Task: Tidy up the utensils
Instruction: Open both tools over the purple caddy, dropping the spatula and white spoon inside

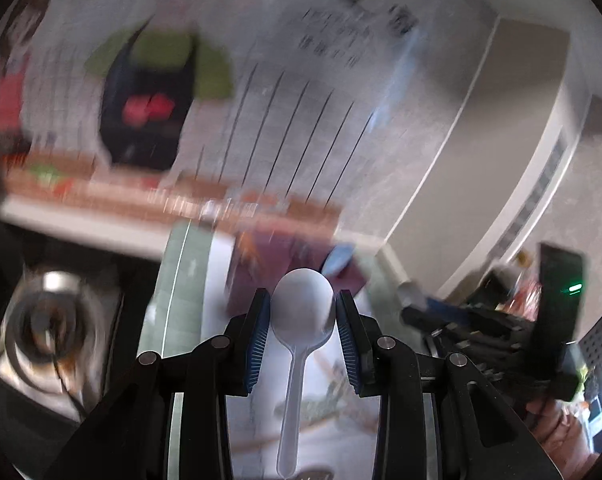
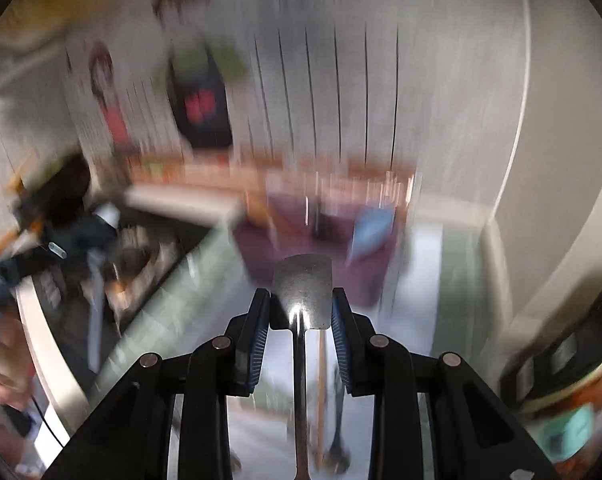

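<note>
1. The left tool [image 1: 303, 304] is pinching a white plastic spoon [image 1: 301, 320] by its bowl, handle hanging toward the camera.
2. The right tool [image 2: 301, 304] is pinching a metal spatula [image 2: 302, 296] by its blade above the blurred bench [image 2: 425, 280].

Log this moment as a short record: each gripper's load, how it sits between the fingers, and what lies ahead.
left gripper: shut on white plastic spoon, bowl between the fingers, handle trailing toward the camera
right gripper: shut on metal spatula, blade between the fingers, handle trailing back
ahead: purple holder, blurred
image quality: heavy motion blur
</note>
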`<state>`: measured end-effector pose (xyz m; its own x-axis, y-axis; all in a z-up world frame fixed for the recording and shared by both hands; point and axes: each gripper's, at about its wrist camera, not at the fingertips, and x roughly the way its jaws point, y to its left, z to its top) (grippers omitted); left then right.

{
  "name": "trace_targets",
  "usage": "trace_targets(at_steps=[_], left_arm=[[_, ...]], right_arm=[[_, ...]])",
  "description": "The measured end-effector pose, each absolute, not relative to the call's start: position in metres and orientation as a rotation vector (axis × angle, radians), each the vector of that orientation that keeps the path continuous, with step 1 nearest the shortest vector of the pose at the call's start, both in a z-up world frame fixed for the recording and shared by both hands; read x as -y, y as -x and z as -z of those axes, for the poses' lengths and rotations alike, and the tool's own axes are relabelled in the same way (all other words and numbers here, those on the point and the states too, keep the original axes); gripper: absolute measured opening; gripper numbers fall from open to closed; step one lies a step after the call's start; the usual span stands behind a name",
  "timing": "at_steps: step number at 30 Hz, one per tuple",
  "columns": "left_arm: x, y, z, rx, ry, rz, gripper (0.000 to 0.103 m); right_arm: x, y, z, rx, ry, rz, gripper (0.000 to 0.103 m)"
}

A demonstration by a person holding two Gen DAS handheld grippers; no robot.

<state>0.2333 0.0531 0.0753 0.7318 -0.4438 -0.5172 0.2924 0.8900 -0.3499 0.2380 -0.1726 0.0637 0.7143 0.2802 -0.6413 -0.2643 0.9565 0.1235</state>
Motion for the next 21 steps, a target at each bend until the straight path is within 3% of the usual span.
trace_targets(at_steps=[4, 7, 21], left_arm=[[-0.033, -0.258, -0.129, -0.473, 0.232, 0.473, 0.035], [-0.016, -0.288, -0.140, -0.389, 0.234, 0.472, 0.035], [0.018, -0.398, -0.034, -0.391, 0.254, 0.364, 0.035]], right_arm=[[0.178, -0.250, -0.140, -0.468, -0.008, -0.256, 0.028], [0.181, -0.279, -0.158, -0.377, -0.027, -0.228, 0.028], [0.192, -0.397, -0.044, -0.499, -0.126, -0.257, 0.028]])
